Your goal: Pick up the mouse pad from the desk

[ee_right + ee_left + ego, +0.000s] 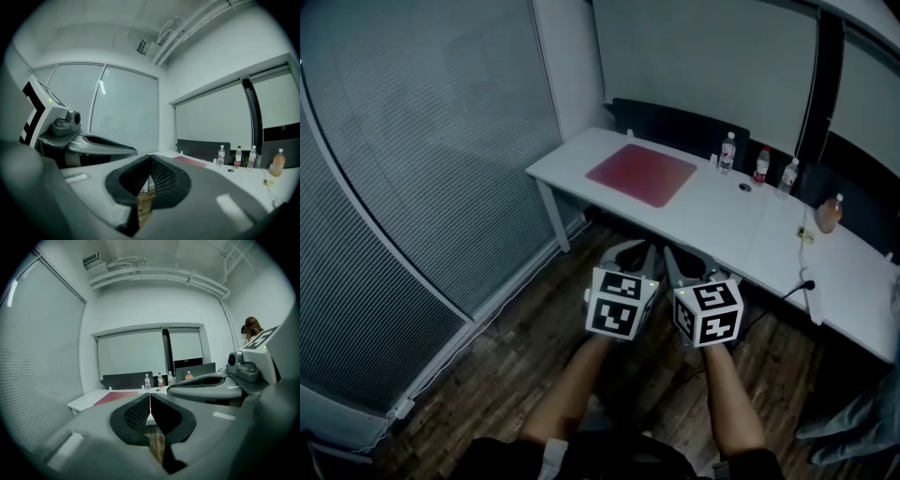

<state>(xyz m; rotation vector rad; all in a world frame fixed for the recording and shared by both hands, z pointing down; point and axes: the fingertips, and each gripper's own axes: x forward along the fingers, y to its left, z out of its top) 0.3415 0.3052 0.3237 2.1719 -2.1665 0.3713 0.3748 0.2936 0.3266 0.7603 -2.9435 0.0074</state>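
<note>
A dark red mouse pad (642,174) lies flat on the left part of a white desk (712,225), well ahead of both grippers. It also shows as a thin red strip, the mouse pad (115,397), in the left gripper view, and as the mouse pad (190,161) in the right gripper view. My left gripper (630,253) and right gripper (686,261) are held side by side over the wooden floor, short of the desk's near edge. Both are shut with nothing between the jaws.
Three water bottles (727,153) and an orange-filled bottle (829,215) stand along the desk's back edge. A cable and power strip (811,292) lie at the desk's right. Dark chairs (680,127) stand behind it. Blinds (422,150) cover the left wall. A person (253,331) stands at the right.
</note>
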